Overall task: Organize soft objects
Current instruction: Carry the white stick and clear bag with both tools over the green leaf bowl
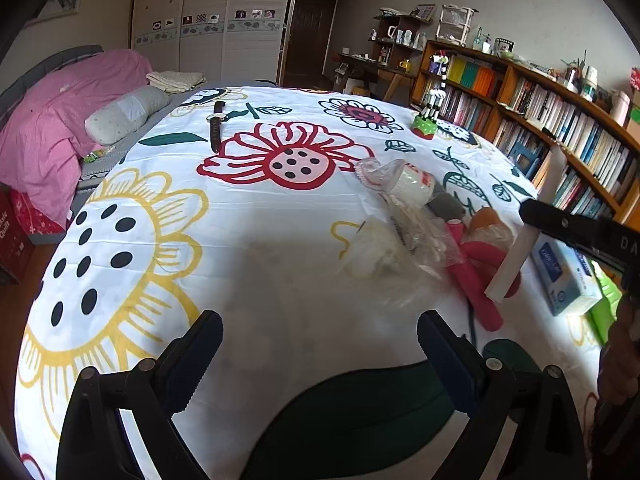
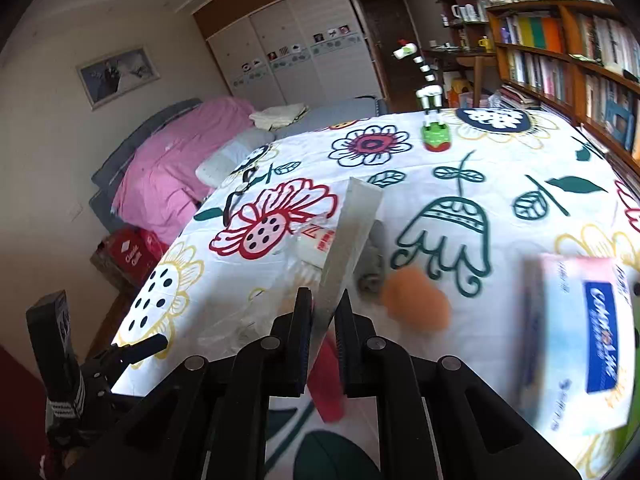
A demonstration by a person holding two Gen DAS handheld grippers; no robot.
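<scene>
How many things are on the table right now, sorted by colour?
White: 3, the strip in the right gripper, roll, fluff
Red: 1, rod
Orange: 1, sponge
Grey: 1, pad
Blue-white: 1, tissue box
Black: 1, watch
Total: 8

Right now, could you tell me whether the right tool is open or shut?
Shut on the white foam strip: the right tool has both fingers pressed against the strip's lower end, lifting it above the table.
</scene>
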